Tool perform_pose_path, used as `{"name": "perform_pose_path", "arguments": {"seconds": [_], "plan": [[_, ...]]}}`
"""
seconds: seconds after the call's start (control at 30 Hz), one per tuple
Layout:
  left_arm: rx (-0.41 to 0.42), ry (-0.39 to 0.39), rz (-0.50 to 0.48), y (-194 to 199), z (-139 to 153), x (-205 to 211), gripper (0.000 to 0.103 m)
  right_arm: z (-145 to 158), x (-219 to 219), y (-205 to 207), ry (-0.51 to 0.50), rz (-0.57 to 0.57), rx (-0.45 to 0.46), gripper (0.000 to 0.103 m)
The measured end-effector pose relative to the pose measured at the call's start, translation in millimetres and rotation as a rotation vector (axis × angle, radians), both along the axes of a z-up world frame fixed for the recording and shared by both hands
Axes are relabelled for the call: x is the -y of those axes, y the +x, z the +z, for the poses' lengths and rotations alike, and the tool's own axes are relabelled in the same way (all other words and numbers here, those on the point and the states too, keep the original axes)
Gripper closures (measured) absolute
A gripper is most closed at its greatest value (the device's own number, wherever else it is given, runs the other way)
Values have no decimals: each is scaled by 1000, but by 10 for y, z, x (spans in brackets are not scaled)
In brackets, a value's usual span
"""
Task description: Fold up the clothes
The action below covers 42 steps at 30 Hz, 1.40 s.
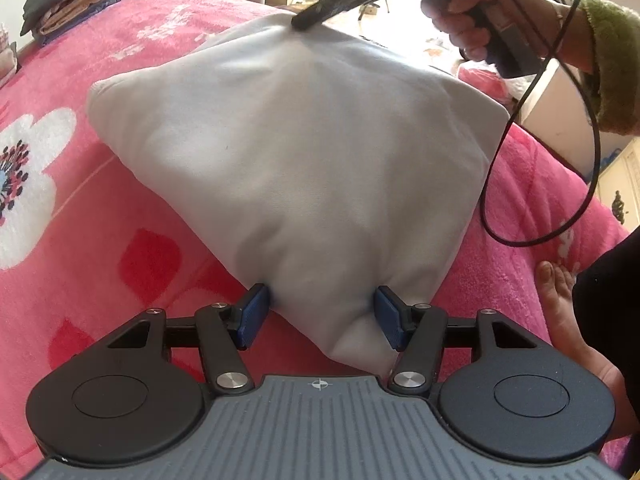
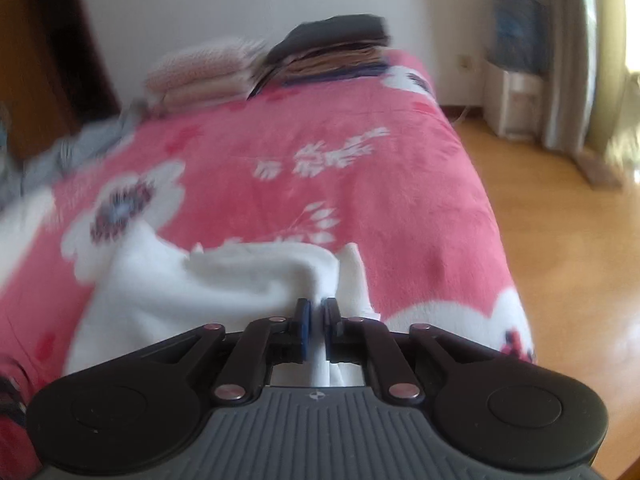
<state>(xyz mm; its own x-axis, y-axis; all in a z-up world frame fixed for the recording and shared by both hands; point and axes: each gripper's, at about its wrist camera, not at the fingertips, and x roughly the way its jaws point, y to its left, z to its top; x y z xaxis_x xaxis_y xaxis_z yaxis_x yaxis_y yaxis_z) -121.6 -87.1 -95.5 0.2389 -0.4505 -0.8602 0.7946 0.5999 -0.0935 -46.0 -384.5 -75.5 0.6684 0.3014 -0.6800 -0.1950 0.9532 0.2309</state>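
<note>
White garment (image 1: pixel 304 152) lies on the pink bed blanket (image 1: pixel 80 200), diagonal corner-to-corner. Left view: left gripper (image 1: pixel 320 316) spread wide around the near corner; right gripper (image 1: pixel 316 16) at the far one.
Right view: right gripper (image 2: pixel 316 320) pinches cloth (image 2: pixel 224 280), jaws nearly closed.

One white garment (image 1: pixel 312 152), two grippers, one stack of folded clothes (image 2: pixel 332 52).

text: none readable | labels: none | numbers: none
</note>
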Motion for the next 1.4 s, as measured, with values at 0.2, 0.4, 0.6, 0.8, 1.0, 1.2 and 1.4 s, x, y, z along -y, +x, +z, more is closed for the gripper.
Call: {"name": "perform_pose_path", "arguments": {"seconds": [0.2,0.4,0.6,0.8,1.0,1.2,1.4], "plan": [[8,-4,-4,-20,-9,1,44,36,263,-161,154,-5,-48,64],[4,7,2,-7,-18,37,44,5,-13,-328,55,124,-11,66],[2,25,8,-5,-11,78,44,-2,-47,-339,-14,134,12,65],[6,30,12,-28,-20,82,44,-136,175,21,132,151,-87,64],[7,25,16,-36,-26,79,44,-338,311,413,308,208,-237,62],[14,21,7,-32,-17,77,44,-401,400,408,387,187,-263,62],[22,17,1,-29,-1,83,44,-218,296,177,338,179,-127,95]]}}
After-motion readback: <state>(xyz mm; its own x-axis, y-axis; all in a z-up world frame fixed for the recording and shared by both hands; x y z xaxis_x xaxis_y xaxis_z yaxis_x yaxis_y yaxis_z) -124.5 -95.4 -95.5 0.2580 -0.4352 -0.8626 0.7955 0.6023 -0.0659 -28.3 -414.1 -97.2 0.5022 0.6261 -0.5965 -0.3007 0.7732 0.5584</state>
